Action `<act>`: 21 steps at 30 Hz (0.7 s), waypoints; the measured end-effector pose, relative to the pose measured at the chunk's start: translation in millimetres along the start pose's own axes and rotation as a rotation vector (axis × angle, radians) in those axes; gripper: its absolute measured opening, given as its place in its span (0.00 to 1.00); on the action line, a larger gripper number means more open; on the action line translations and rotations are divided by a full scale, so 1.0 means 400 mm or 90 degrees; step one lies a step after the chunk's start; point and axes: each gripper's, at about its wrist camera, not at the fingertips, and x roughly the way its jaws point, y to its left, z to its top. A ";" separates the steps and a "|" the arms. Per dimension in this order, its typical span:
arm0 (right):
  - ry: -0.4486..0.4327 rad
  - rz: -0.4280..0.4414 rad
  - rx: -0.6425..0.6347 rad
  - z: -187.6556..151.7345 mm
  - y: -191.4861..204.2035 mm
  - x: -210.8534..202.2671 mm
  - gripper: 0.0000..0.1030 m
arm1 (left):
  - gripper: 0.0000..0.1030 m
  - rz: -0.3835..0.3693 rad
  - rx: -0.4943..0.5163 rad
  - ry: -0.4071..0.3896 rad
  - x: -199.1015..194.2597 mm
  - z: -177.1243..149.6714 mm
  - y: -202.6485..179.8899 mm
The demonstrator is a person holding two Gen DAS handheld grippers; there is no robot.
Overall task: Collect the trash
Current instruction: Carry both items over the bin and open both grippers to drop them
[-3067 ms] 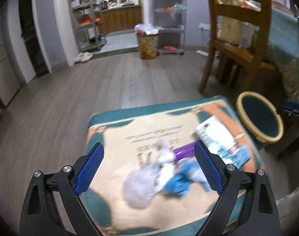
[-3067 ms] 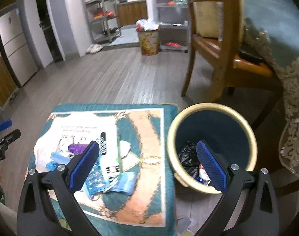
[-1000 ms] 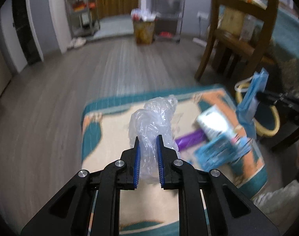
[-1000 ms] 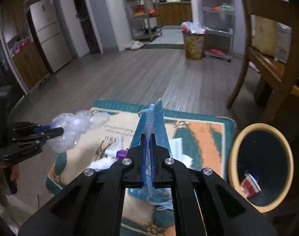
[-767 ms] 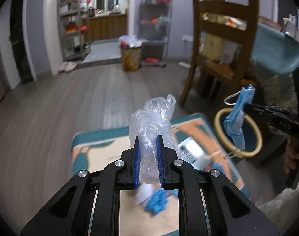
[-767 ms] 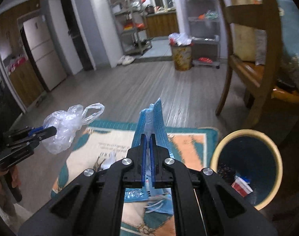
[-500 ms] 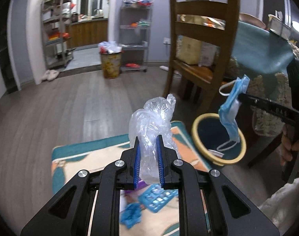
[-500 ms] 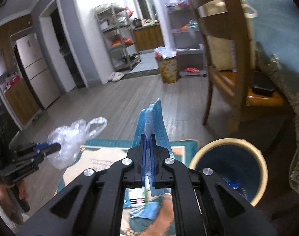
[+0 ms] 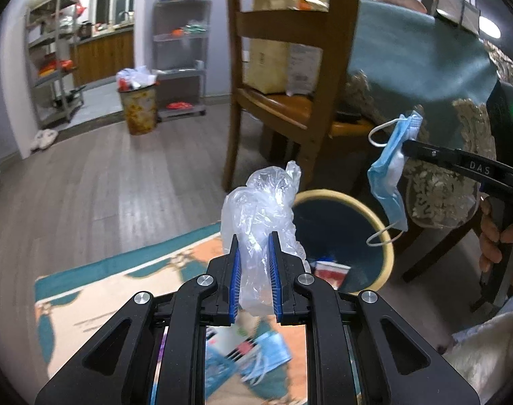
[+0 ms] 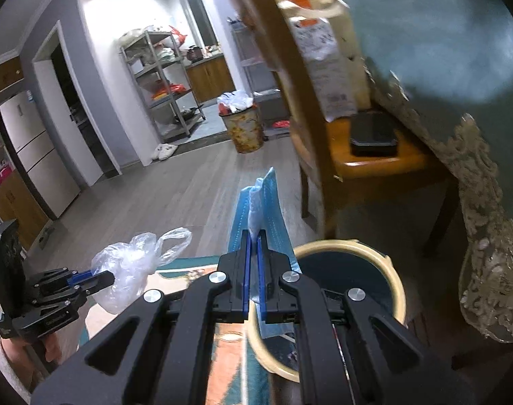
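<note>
Far left in the right wrist view: left gripper (image 10: 104, 278) clamped on a crumpled clear plastic bag (image 10: 128, 270), held above the patterned teal and orange rug (image 9: 104, 290). Below it, blurred blue scraps (image 9: 256, 361) on the rug, half hidden behind the black fingers. Right of the rug: round dark-blue bin with a cream rim (image 9: 384, 236), contents hard to make out. Farther right: right gripper (image 9: 406, 146) pinched shut on a folded light-blue face mask (image 9: 388, 182), dangling over the bin's right rim.
</note>
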 end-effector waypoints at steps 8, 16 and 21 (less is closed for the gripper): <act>0.025 -0.034 0.013 -0.025 -0.093 0.033 0.03 | 0.16 -0.027 0.025 0.032 0.136 0.011 -0.105; 0.050 -0.064 0.022 -0.063 -0.158 0.069 0.03 | 0.16 -0.035 0.030 0.071 0.268 -0.003 -0.174; 0.065 -0.080 0.011 -0.084 -0.176 0.103 0.03 | 0.16 -0.037 0.033 0.087 0.329 -0.013 -0.203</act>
